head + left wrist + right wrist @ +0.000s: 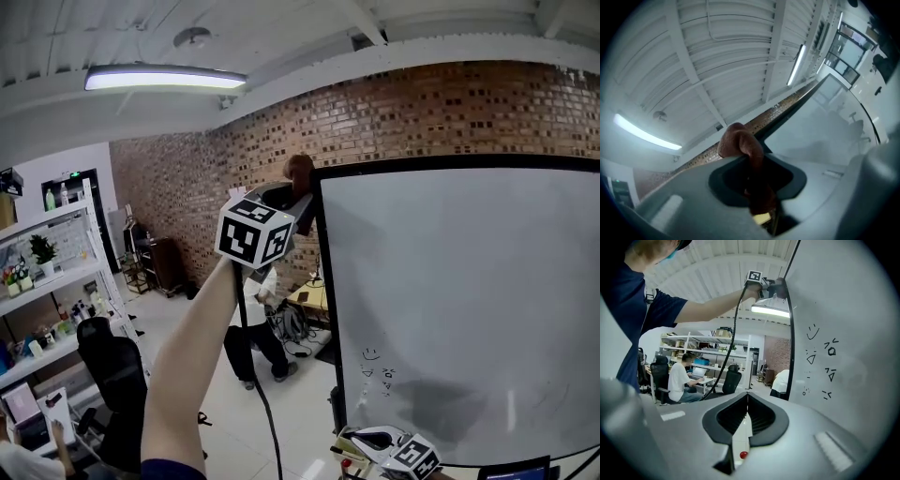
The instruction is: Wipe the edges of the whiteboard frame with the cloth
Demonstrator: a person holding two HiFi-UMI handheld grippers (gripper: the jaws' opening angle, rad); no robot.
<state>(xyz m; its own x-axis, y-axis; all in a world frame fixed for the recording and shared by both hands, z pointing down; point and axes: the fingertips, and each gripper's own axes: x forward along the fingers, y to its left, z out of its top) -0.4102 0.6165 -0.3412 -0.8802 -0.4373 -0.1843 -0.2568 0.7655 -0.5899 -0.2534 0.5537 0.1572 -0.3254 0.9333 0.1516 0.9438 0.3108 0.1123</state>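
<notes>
Facing: whiteboard, close on the R, plain white surface w/ a soft grey shadow patch low down; black frame runs up its L edge and across the top.
Floor: pale glossy floor past the board's L edge.
Room, mid: black office chair at lower L; a person in a white top bent over by a low desk behind the frame.
Room, far: white shelving w/ plants and small bottles on the L; brick wall across the back; white ribbed ceiling w/ a lit strip light.
Writing: small marker doodles near the board's lower L, a smiley plus a few triangle-ish marks, no words legible. Black/white square markers on each gripper cube.
Cloth: reddish-brown cloth, bunched into a rounded lump poking past the jaw tips, rest hanging down betw. the pads.
Cloth pos.: right at the frame's top L corner; contact w/ the frame can't be told.
L gripper: left gripper on an arm stretched up, jaws pinching the cloth.
R gripper: right gripper low by the board's bottom L, jaws pressed together, nothing betw. them.
</notes>
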